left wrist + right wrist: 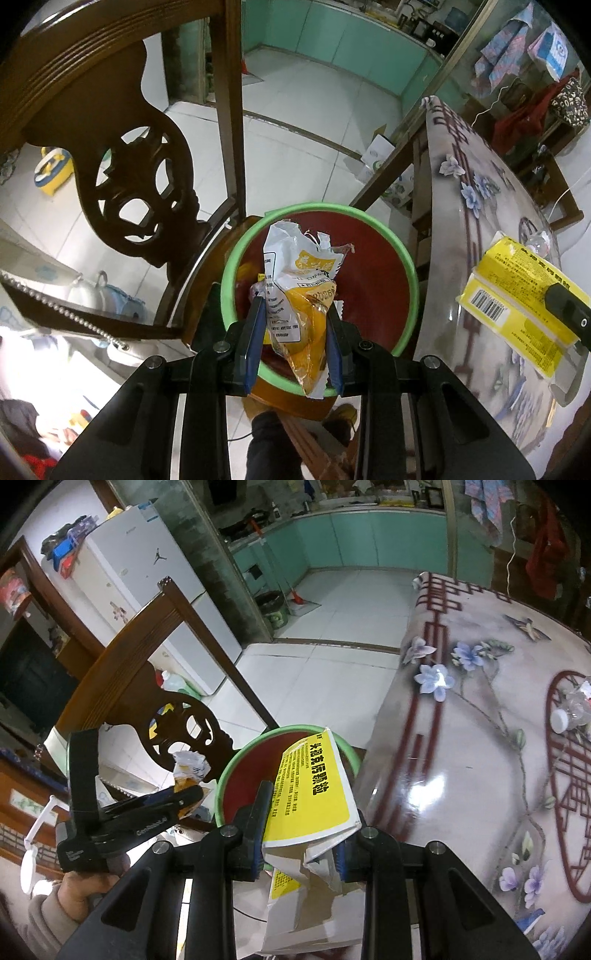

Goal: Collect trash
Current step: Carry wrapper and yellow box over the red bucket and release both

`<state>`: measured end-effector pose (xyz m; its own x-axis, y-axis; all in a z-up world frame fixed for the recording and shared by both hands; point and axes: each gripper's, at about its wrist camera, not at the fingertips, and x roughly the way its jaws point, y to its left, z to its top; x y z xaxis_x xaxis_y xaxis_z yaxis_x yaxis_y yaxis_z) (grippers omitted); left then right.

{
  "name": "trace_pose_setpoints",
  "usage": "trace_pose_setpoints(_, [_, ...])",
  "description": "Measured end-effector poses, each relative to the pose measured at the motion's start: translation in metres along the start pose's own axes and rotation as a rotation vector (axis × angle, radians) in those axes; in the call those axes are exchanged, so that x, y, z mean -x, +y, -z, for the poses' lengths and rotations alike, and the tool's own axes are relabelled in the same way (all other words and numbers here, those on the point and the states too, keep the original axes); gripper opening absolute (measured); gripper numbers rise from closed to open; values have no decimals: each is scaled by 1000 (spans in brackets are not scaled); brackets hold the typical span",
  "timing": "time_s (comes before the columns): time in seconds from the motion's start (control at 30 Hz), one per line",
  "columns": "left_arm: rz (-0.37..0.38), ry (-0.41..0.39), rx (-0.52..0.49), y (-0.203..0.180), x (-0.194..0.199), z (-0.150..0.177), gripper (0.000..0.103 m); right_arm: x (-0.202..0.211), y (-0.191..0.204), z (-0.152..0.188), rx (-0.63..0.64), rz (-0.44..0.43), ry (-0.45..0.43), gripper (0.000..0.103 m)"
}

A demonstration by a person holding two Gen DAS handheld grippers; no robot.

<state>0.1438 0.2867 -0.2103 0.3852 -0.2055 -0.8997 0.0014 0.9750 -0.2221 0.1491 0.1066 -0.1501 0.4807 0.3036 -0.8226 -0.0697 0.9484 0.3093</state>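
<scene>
Left gripper point(295, 317) clamped on wrapper point(301, 291) above basin point(406, 258); right gripper point(301, 834) clamped on box point(316, 794) beside basin.

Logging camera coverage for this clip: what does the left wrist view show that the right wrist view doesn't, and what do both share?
Only the left wrist view shows the inside of the left gripper, its blue pads pinching a crumpled yellow-and-white snack bag over the bin, and the box's barcode side.

Only the right wrist view shows the right gripper clamping the flattened yellow box, a white fridge, a clear plastic bottle on the table, and the person's left hand.

Both show the green-rimmed red bin, the carved wooden chair, the floral tablecloth and teal cabinets.
</scene>
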Motion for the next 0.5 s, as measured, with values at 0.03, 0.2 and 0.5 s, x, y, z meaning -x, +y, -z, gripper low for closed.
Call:
trace_pose_setpoints(0.03, [2,3,0,1,-2,-2,28,-2,3,0,2,-1,5,26])
trace_pose_setpoints(0.2, [2,16,-9,5,-8,-11,28,-15,11,-5,19,1,25,26])
trace_pose_setpoints(0.5, [-6,7,-20,4,-15,-21,61,-31,9,-6,-12,-7,60,39])
